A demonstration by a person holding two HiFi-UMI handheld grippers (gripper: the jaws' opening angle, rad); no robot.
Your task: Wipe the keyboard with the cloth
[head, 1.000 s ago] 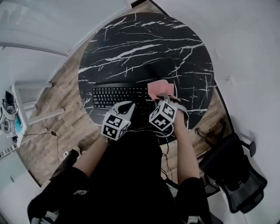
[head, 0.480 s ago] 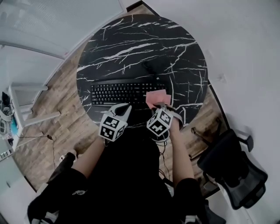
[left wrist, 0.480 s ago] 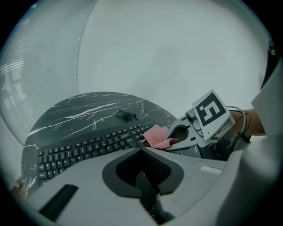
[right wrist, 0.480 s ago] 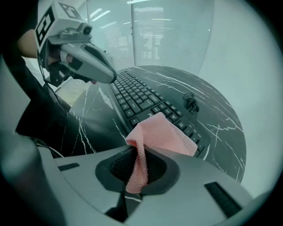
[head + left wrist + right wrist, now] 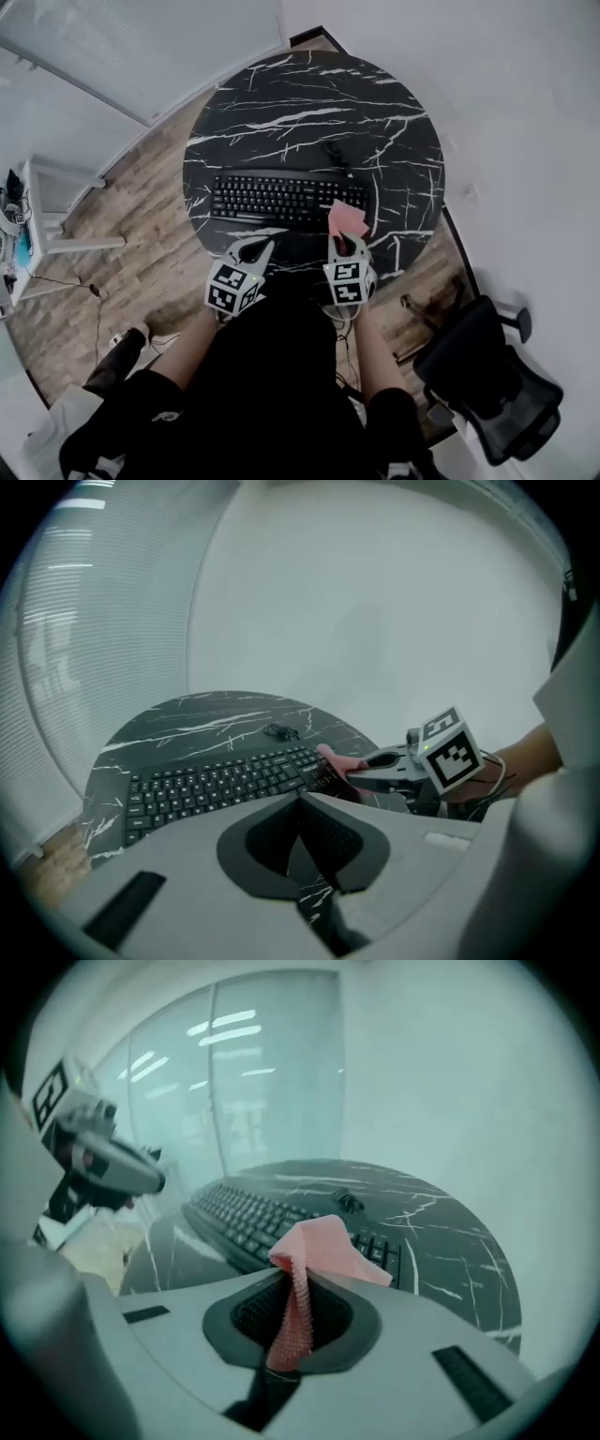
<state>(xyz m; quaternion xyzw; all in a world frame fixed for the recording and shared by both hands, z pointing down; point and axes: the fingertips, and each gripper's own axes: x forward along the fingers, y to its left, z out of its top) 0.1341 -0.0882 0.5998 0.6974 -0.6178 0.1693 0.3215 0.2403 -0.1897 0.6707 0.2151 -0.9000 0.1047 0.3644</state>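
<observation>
A black keyboard (image 5: 281, 199) lies across the near half of the round black marble table (image 5: 309, 94). My right gripper (image 5: 345, 244) is shut on a pink cloth (image 5: 347, 220), which hangs over the keyboard's right near corner. In the right gripper view the cloth (image 5: 319, 1246) is pinched between the jaws and fans out ahead of them above the keyboard (image 5: 248, 1218). My left gripper (image 5: 251, 248) hovers at the table's near edge, in front of the keyboard's left half, shut on nothing. In the left gripper view the keyboard (image 5: 220, 785) lies ahead and the right gripper (image 5: 361, 761) holds the cloth (image 5: 339, 761) at the right.
A small coiled black cable (image 5: 335, 155) lies on the table behind the keyboard. A black office chair (image 5: 487, 375) stands at the lower right. A white stand (image 5: 52, 220) is on the wooden floor at the left. A glass wall runs along the upper left.
The head view has shifted. Both grippers have drawn back a little towards the table's near edge. The cloth stays pinched in the right gripper, by the keyboard's right end.
</observation>
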